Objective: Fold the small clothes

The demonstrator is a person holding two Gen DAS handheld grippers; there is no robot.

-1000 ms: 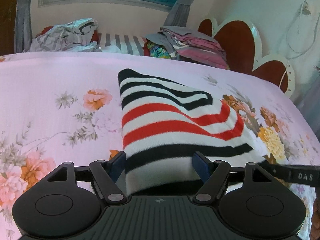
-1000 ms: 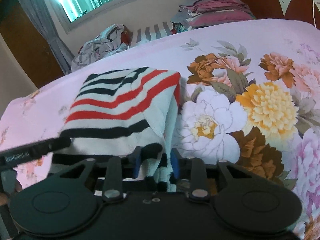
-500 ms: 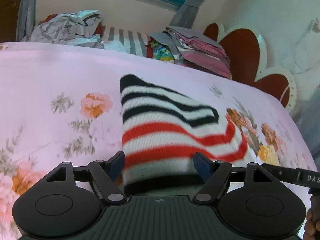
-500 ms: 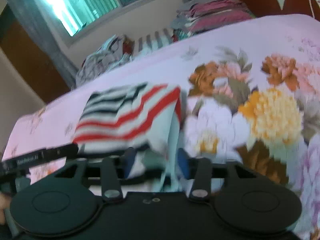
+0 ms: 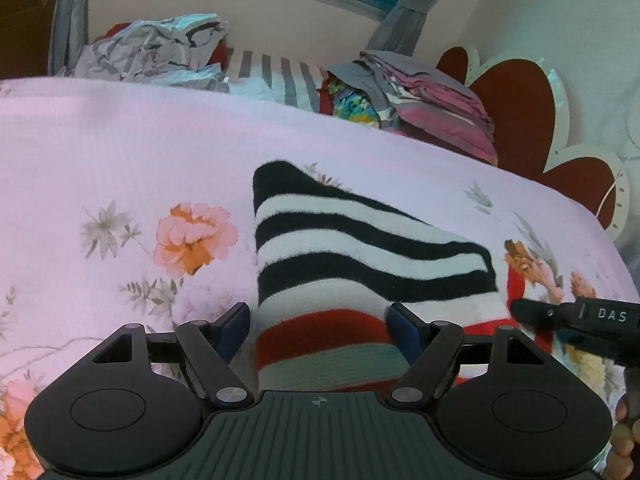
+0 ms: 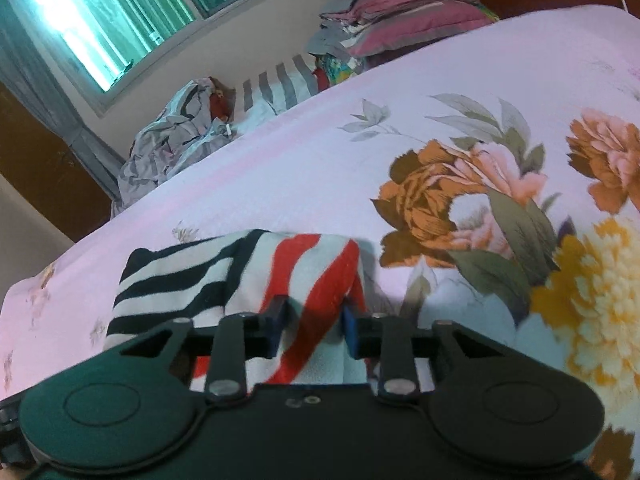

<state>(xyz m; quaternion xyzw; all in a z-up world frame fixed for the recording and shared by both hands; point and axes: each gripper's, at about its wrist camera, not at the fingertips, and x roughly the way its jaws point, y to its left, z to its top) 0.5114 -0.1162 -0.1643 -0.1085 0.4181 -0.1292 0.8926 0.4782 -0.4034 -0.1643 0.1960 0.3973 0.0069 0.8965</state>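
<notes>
A small knitted garment with black, white and red stripes [image 5: 360, 256] lies on the pink floral bedsheet [image 5: 120, 152]. My left gripper [image 5: 318, 328] has its jaws wide apart, with the garment's near red-striped edge passing between them. My right gripper [image 6: 312, 328] also has fabric of the striped garment [image 6: 304, 276] between its blue pads, and the jaws stand partly apart; whether they pinch the cloth is unclear. The right gripper's finger shows in the left wrist view [image 5: 576, 316] at the garment's right edge.
A crumpled grey bundle [image 5: 152, 56] and a stack of folded pink and grey clothes [image 5: 420, 100] lie beyond the bed's far edge, under a window. A red and white headboard [image 5: 520, 112] stands at the right.
Both grippers have moved forward over the garment, carrying its near edge toward the far edge. Less of the garment shows, and the red stripes now sit near the jaws.
</notes>
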